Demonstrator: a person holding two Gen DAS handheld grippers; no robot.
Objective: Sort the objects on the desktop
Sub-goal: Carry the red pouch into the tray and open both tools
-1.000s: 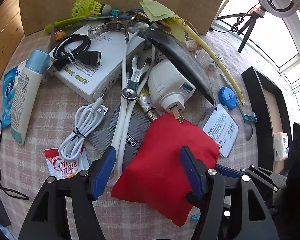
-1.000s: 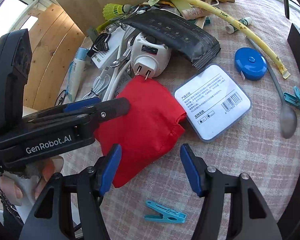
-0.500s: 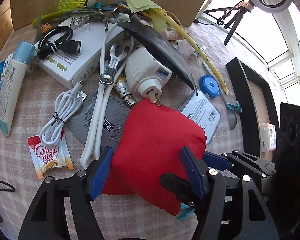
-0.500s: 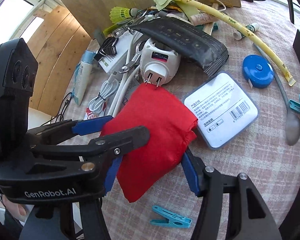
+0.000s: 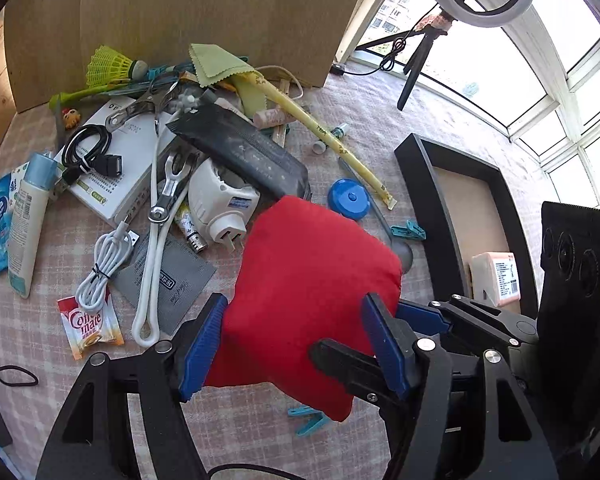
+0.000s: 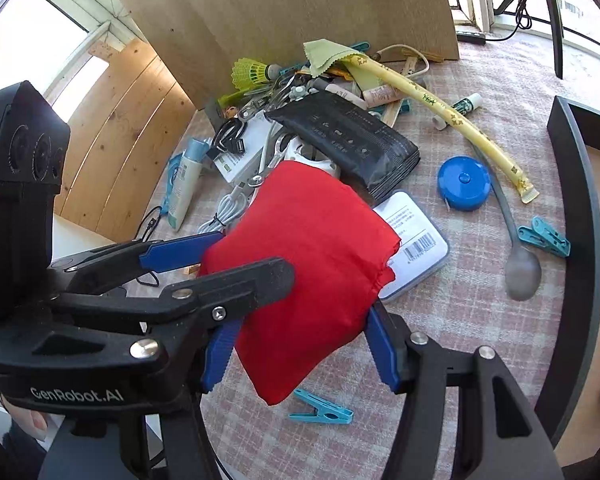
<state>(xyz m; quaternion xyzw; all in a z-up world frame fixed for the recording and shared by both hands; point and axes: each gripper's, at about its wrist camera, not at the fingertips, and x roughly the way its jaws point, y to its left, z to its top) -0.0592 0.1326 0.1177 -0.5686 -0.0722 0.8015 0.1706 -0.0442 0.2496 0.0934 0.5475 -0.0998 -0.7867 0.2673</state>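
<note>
Red cloth pouch (image 5: 312, 300): clamped between the blue pads of the left gripper (image 5: 296, 340) and also between those of the right gripper (image 6: 300, 344). Both sets of jaws stand wide, pressed against opposite sides of the pouch, which bulges between them and hangs clear of the checked tablecloth (image 6: 480, 320).

Below the jaws: one teal clothespin (image 6: 320, 410) flat on the cloth.

Just beyond the right gripper's jaws: white flat case (image 6: 416, 244) with barcode label, partly covered by the pouch.

Beyond the jaws, in a heap: white plug adapter (image 5: 220, 208), black foil packet (image 5: 244, 152) lying over it, metal clamp (image 5: 168, 188), white looped cord (image 5: 150, 264), coiled white cable (image 5: 100, 268), white box (image 5: 116, 160) carrying a black cable (image 5: 88, 152).

Right of the jaws: blue tape measure (image 6: 464, 182), grey spoon (image 6: 520, 268), second teal clothespin (image 6: 544, 238), long yellow tube (image 6: 440, 108), black-framed tray (image 5: 440, 208).

Left of the left gripper's jaws: creamer sachet (image 5: 90, 326), cream tube (image 5: 28, 224).

Far edge: yellow shuttlecock (image 5: 108, 66), green cloth (image 5: 216, 66), brown board (image 5: 180, 8) upright.
</note>
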